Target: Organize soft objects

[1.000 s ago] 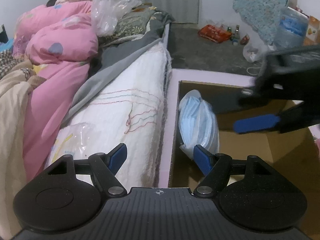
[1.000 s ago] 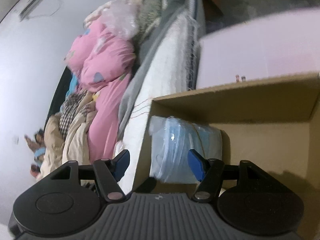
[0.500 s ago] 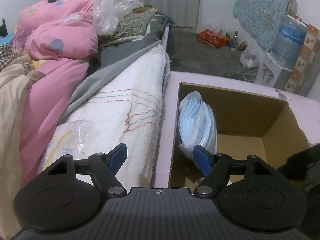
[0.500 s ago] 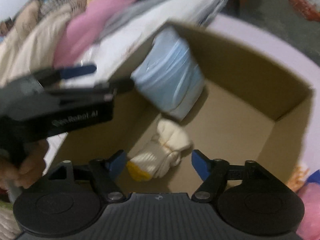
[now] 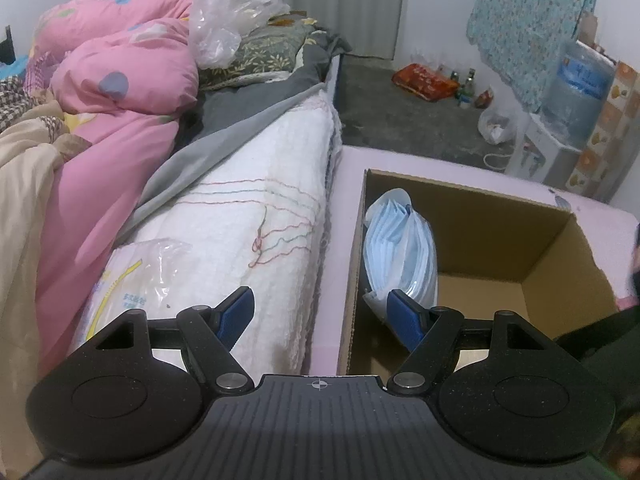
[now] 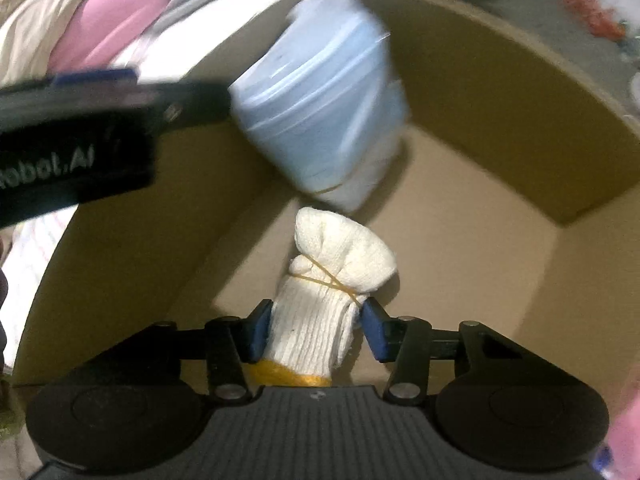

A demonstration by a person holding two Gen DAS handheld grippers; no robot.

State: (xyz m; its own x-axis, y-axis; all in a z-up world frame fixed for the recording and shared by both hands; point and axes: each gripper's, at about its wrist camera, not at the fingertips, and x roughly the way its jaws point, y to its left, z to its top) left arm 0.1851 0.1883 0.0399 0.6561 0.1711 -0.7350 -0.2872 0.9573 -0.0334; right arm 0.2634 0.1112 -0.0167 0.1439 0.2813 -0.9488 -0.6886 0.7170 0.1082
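The left wrist view looks slantwise down from above the near rim of the cardboard box [image 5: 472, 196], taking in the bed [image 5: 248, 216] alongside and the floor beyond. The right wrist view faces steeply down into the same box [image 6: 500, 92], very near its bottom. Both share the box interior and the blue packet [image 5: 404, 248] [image 6: 320, 104] against its wall.

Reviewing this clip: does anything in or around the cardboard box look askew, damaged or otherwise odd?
Mostly fine. The pack of blue masks stands on end, leaning against the cardboard box wall rather than lying flat. The box's far right corner edge looks slightly torn. The right gripper is closing around the white glove bundle.
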